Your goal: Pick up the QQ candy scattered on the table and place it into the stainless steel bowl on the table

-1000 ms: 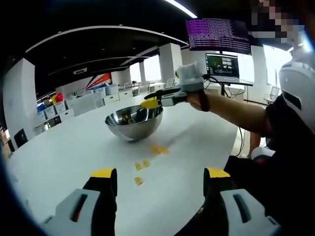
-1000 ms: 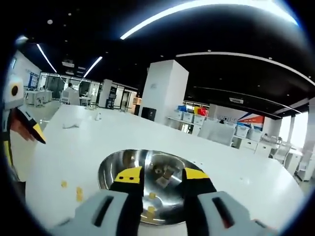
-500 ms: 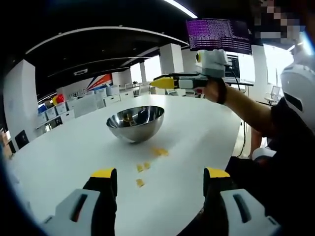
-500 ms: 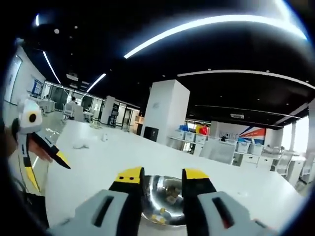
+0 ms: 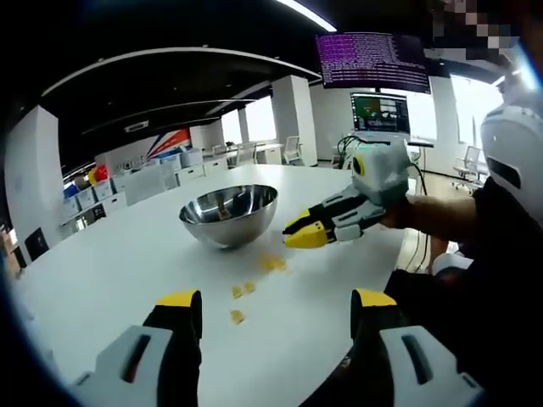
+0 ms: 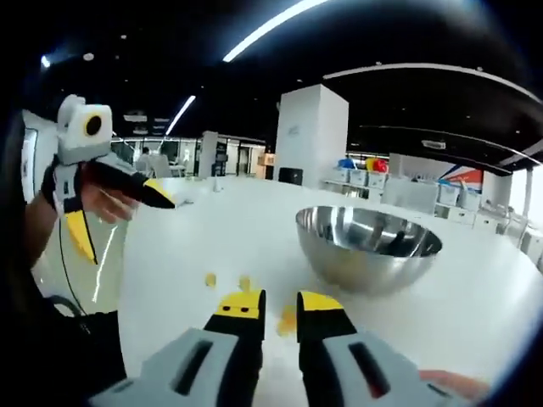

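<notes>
The stainless steel bowl [image 5: 229,213] stands on the white table [image 5: 102,271], with a few candies visible inside it. Several yellow QQ candies [image 5: 238,315] lie scattered on the table in front of the bowl. My left gripper [image 5: 276,300] hovers low near the table edge, open wide and empty. My right gripper [image 5: 294,236] comes in from the right, low over the candies beside the bowl. In the right gripper view its jaws [image 6: 281,303] stand a narrow gap apart with nothing between them, above candies [image 6: 244,282]. The bowl [image 6: 365,246] is just ahead on the right, and the open left gripper [image 6: 127,227] is at the left.
The person's forearm [image 5: 441,212] reaches across the table's right side, with their body close behind. Monitors [image 5: 377,61] stand at the table's far end. Storage boxes [image 5: 102,182] line the wall beyond. Bare table surface stretches left of the bowl.
My right gripper rose from above the bowl, then came down beside it toward the scattered candies; its jaws are now closer together. The left gripper stayed put.
</notes>
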A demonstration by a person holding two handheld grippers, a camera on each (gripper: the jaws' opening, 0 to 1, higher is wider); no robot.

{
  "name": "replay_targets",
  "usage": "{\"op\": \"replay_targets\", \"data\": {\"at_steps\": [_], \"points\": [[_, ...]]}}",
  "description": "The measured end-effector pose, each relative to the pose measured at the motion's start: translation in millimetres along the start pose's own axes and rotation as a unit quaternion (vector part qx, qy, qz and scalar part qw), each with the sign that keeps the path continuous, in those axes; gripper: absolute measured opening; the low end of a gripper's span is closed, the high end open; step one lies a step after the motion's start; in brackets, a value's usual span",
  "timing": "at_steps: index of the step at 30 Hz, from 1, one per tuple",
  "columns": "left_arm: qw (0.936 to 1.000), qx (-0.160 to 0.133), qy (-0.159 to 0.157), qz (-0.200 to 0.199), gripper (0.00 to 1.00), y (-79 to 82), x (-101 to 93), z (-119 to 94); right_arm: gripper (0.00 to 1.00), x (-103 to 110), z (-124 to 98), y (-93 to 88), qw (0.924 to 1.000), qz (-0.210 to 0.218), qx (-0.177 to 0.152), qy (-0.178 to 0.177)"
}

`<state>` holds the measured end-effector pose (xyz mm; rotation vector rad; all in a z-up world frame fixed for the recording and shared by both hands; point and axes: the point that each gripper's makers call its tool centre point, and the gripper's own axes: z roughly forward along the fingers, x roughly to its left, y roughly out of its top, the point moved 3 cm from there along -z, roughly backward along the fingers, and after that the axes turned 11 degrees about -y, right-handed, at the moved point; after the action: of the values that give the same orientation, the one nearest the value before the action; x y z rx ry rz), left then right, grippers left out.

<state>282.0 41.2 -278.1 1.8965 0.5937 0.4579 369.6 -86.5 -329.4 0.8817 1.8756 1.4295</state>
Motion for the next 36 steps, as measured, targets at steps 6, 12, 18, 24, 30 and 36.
{"op": "replay_targets", "data": {"at_steps": [6,12,18,24,30,36], "points": [[1.0000,-0.003,-0.004,-0.001,0.71,0.4,-2.2,2.5,0.10,-2.5,11.9,-13.2,0.9994,0.026,0.019,-0.013],[1.0000,-0.006,-0.005,-0.003,0.71,-0.1,-1.5,3.6,0.10,-1.8,19.5,-25.6,0.9992,0.001,0.030,-0.028],[0.9998,-0.007,-0.015,-0.004,0.71,-0.3,-4.5,7.0,0.10,-2.7,20.9,-27.5,0.9991,0.010,0.030,-0.028],[0.9998,-0.007,-0.015,-0.005,0.71,-1.3,-3.4,8.6,0.10,-1.2,24.5,-30.1,0.9990,0.005,0.034,-0.028],[0.9998,-0.005,-0.017,-0.007,0.71,-3.1,-4.2,10.6,0.10,-1.8,26.0,-30.9,0.9990,0.003,0.033,-0.030],[0.9998,-0.009,-0.018,-0.006,0.71,-1.1,-4.2,9.7,0.10,-1.3,27.0,-31.6,0.9990,0.001,0.030,-0.032]]}}
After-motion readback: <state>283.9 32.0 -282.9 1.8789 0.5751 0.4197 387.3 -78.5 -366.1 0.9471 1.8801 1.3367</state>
